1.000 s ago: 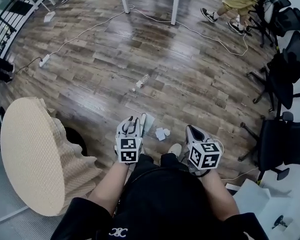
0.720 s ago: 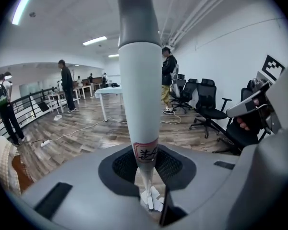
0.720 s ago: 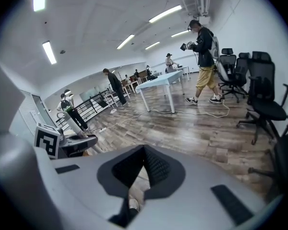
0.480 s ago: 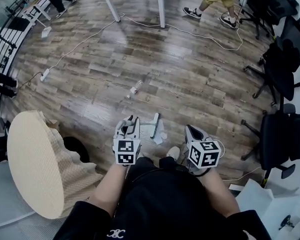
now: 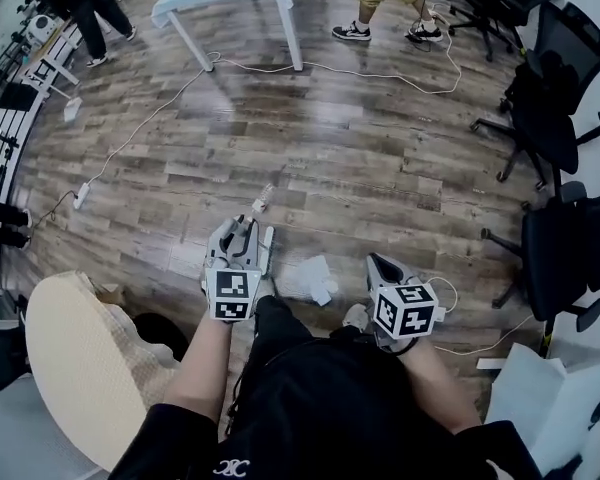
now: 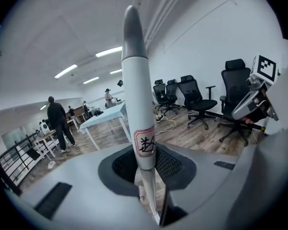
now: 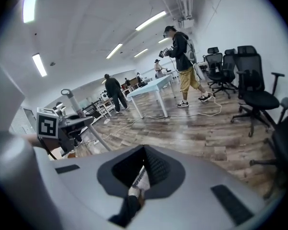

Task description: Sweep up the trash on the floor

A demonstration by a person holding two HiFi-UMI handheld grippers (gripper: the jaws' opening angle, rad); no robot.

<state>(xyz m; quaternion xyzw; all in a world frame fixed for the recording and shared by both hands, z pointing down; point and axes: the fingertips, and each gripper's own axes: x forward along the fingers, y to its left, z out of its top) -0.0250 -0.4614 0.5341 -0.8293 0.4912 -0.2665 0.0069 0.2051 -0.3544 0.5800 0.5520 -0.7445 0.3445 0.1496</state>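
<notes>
Rising from left tool (image 6: pixel 145 176), white grey-tipped handle (image 6: pixel 137 104) (red-edged label (image 6: pixel 145 143)).

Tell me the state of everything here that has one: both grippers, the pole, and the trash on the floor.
left gripper: shut on the broom handle.
right gripper: jaws close together, something thin and white in the gap; grip unclear.
crumpled paper: lying on the floor between the grippers, not swept up.
small bottle: on its side on the floor, ahead of the left gripper.
</notes>
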